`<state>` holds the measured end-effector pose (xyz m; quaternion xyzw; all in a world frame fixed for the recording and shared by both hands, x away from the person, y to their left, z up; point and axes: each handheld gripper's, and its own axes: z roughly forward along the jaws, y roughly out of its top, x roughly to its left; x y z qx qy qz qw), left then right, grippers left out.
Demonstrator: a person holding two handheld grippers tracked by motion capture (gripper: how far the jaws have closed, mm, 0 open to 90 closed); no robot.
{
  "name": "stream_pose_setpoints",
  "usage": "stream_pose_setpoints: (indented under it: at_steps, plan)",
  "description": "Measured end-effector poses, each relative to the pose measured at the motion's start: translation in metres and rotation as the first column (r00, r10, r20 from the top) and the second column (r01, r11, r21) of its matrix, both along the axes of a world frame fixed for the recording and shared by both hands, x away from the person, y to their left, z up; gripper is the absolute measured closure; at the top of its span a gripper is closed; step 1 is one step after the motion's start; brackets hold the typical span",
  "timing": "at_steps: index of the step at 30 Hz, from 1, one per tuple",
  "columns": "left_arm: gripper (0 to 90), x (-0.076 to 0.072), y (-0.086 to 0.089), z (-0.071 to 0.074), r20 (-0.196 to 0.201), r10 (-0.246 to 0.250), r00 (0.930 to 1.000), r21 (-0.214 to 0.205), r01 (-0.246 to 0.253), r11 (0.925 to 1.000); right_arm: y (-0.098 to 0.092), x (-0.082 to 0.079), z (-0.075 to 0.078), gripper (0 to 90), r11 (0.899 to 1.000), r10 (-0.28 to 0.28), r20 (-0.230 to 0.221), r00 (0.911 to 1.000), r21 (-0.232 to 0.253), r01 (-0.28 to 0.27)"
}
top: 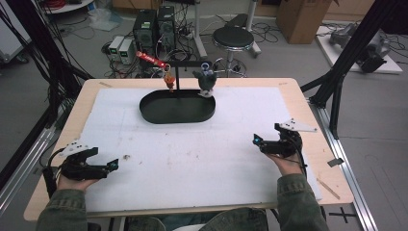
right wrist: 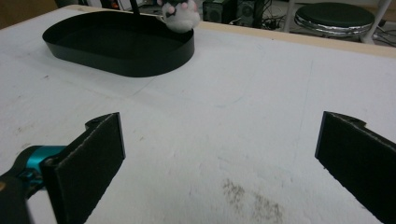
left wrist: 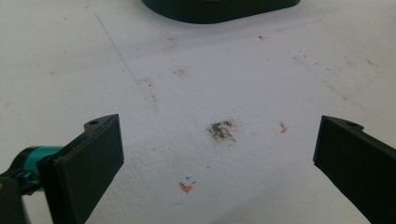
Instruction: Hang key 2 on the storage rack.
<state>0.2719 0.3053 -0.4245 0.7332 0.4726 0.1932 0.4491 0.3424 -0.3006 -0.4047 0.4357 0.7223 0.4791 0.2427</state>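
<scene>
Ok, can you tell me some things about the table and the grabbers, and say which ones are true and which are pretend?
1. Both grabbers are wide open. True: the left gripper and the right gripper each have their jaws far apart with nothing between them.
2. The black tray is round like a ball. False: it is a flat oval with a low wall.
3. A small grey plush toy is at the tray's far right edge. True.
4. The left gripper is holding the toy. False: it is near the table's front left, far from the toy.
5. A round stool stands on the floor beyond the table. True.
</scene>
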Motion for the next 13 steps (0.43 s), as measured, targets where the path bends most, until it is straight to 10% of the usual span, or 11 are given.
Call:
stream_pose_setpoints:
  at_steps: [13]
  plan:
    - [2.1, -0.002, 0.002, 0.001, 0.029, 0.023, 0.9993, 0.005, -0.023, 0.9997, -0.008, -0.017, -0.005, 0.5, 0.999, 0.039, 0.005, 0.9992, -0.013, -0.039]
